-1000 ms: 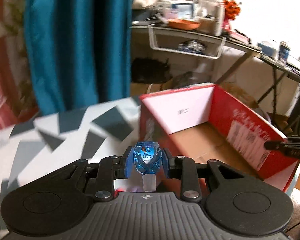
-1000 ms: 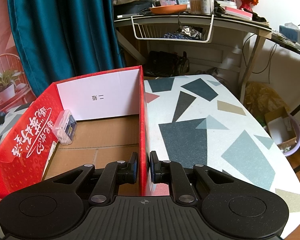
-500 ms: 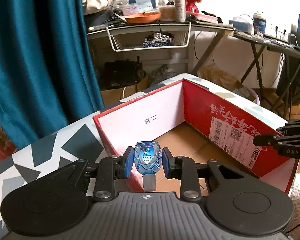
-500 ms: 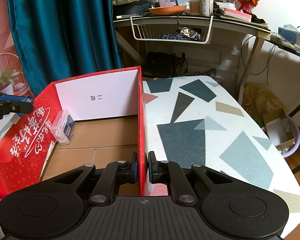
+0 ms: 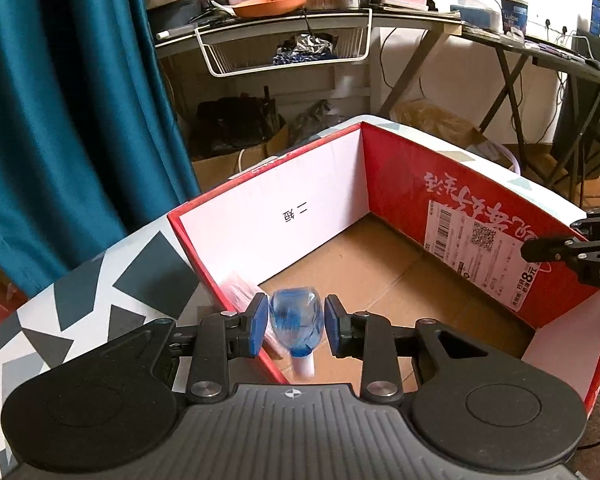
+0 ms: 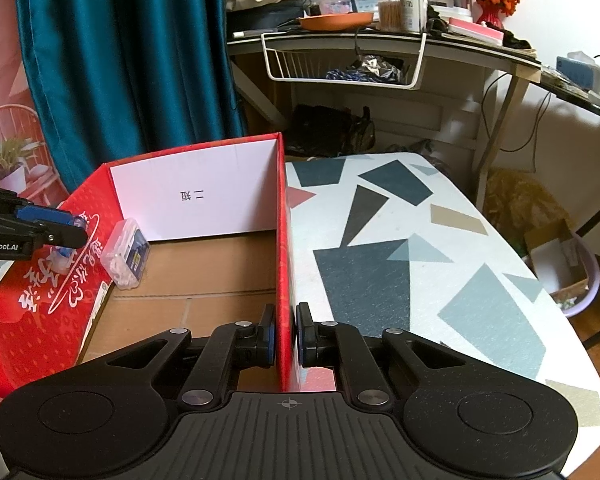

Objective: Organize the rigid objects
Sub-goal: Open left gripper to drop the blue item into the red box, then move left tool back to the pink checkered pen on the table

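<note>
Where it pinched the small blue plastic bottle (image 5: 296, 322) before, the left gripper (image 5: 296, 330) now gapes, bottle blurred, seemingly dropping into the red cardboard box (image 5: 400, 184); the right gripper (image 6: 286, 334) still clamps the box's wall.

Daylight pours in from the upper right, blowing out the wall behind the desk (image 5: 420, 16) in both views. Heavy fisheye bending with black corners. The small blue bottle (image 5: 296, 324) is motion-smeared; the red box (image 6: 282, 240) stays sharp with soft shadows inside.
</note>
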